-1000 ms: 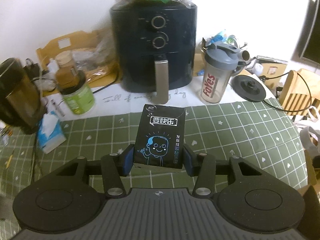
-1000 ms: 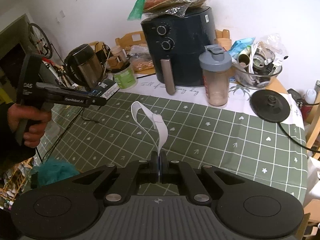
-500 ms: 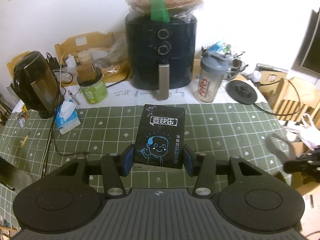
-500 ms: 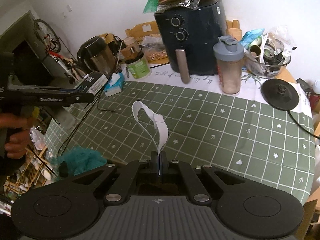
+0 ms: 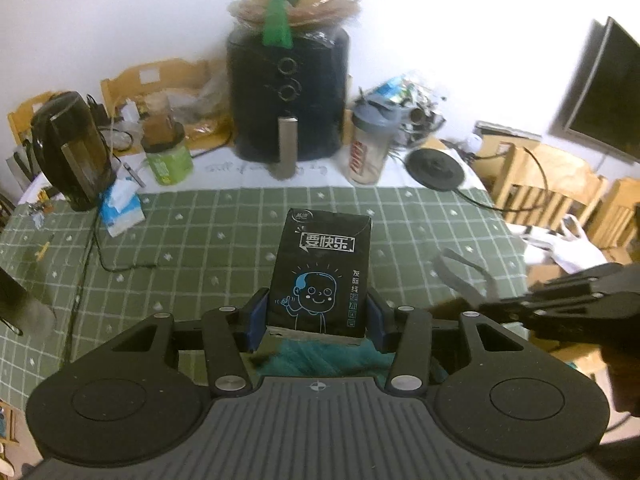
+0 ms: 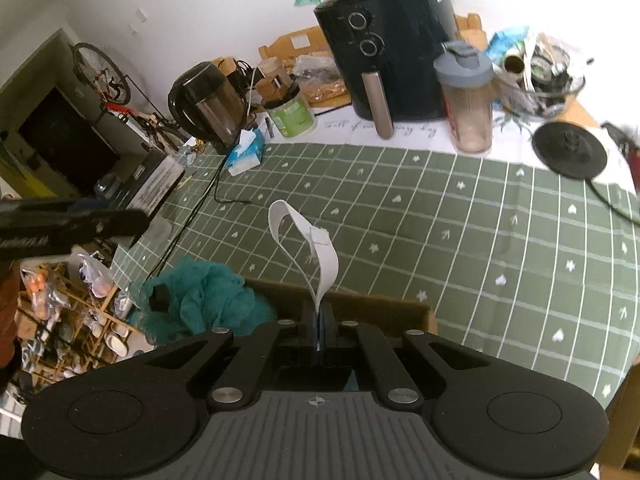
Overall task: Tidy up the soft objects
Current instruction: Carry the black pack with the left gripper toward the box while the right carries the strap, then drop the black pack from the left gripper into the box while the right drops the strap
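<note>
My left gripper [image 5: 316, 316] is shut on a black packet [image 5: 322, 272] with a blue cartoon face, held upright above the table's near edge. My right gripper [image 6: 319, 320] is shut on a white elastic band [image 6: 308, 248] that loops upward; it also shows blurred at the right of the left wrist view [image 5: 460, 280]. A teal cloth [image 6: 200, 300] lies below, next to a brown cardboard box [image 6: 360, 304] at the table's near edge. The cloth also shows under the left gripper [image 5: 316, 360].
A green checked tablecloth [image 6: 460, 220] covers the table. At the back stand a black air fryer [image 5: 288, 96], a shaker bottle [image 5: 370, 144], a green jar [image 5: 166, 160], a kettle [image 5: 68, 152], a tissue pack [image 5: 120, 208] and a black round base [image 5: 434, 164]. Wooden chairs [image 5: 552, 184] stand on the right.
Both grippers have pulled back from the table toward its near edge. The cardboard box and teal cloth have come into view below them. Each gripper keeps its hold.
</note>
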A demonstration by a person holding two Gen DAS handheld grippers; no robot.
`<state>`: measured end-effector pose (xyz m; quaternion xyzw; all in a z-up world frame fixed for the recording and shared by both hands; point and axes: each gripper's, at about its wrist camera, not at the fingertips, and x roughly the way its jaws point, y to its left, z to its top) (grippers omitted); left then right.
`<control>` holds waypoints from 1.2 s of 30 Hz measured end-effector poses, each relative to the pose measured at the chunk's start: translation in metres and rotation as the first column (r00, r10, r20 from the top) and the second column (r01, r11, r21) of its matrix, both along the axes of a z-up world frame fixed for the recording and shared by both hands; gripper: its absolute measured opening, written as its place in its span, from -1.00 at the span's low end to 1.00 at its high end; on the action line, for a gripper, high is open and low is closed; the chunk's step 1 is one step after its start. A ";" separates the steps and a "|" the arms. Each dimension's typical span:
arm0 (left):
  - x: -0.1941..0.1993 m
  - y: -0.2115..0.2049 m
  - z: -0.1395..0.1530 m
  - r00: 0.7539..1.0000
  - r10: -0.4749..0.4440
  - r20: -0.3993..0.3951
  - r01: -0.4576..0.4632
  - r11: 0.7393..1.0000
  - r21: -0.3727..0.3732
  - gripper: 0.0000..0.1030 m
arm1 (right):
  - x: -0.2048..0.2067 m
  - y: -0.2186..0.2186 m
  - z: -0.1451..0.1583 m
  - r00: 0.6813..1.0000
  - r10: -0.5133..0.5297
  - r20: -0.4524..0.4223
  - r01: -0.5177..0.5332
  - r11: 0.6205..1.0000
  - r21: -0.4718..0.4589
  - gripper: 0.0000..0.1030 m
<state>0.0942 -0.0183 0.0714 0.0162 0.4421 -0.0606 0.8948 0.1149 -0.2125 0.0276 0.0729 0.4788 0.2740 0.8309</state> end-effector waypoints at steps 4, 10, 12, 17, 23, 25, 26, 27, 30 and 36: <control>-0.016 -0.012 -0.002 1.000 -0.021 -0.023 0.020 1.000 -0.021 -0.07 | -0.007 -0.003 -0.006 1.000 -0.012 -0.025 0.012 1.000 0.004 -0.93; -0.030 -0.028 -0.017 0.996 -0.048 -0.075 0.044 0.997 -0.065 -0.07 | -0.016 -0.007 -0.012 0.998 -0.021 -0.058 0.021 1.000 0.009 -0.93; -0.033 -0.032 -0.024 0.994 -0.052 -0.095 0.045 0.996 -0.079 -0.07 | -0.018 -0.008 -0.014 0.997 -0.024 -0.070 0.024 1.000 0.007 -0.93; -0.038 -0.040 -0.033 0.990 -0.046 -0.133 0.028 0.990 -0.138 -0.06 | -0.023 -0.011 -0.020 0.994 -0.021 -0.103 0.021 1.000 0.005 -0.92; -0.041 -0.048 -0.043 0.984 -0.058 -0.167 0.024 0.979 -0.200 0.25 | -0.032 -0.011 -0.017 0.996 -0.008 -0.089 0.005 0.999 -0.034 0.25; -0.045 -0.049 -0.043 0.983 -0.057 -0.173 0.020 0.977 -0.211 0.41 | -0.038 -0.011 -0.014 0.998 0.003 -0.067 -0.006 0.998 -0.058 0.58; -0.047 -0.049 -0.043 0.984 -0.056 -0.172 0.018 0.977 -0.214 0.42 | -0.040 -0.011 -0.013 0.998 0.009 -0.061 -0.013 0.997 -0.070 0.61; -0.049 -0.049 -0.042 0.984 -0.052 -0.169 0.015 0.977 -0.212 0.43 | -0.042 -0.012 -0.012 0.998 0.015 -0.057 -0.019 0.996 -0.085 0.69; -0.058 -0.049 -0.041 0.985 -0.043 -0.166 0.010 0.980 -0.197 0.47 | -0.050 -0.013 -0.011 0.999 0.024 -0.041 -0.029 0.992 -0.125 0.92; -0.069 -0.046 -0.038 0.986 -0.042 -0.162 0.013 0.984 -0.177 0.57 | -0.061 -0.018 -0.011 0.999 0.021 -0.035 -0.026 0.988 -0.151 1.00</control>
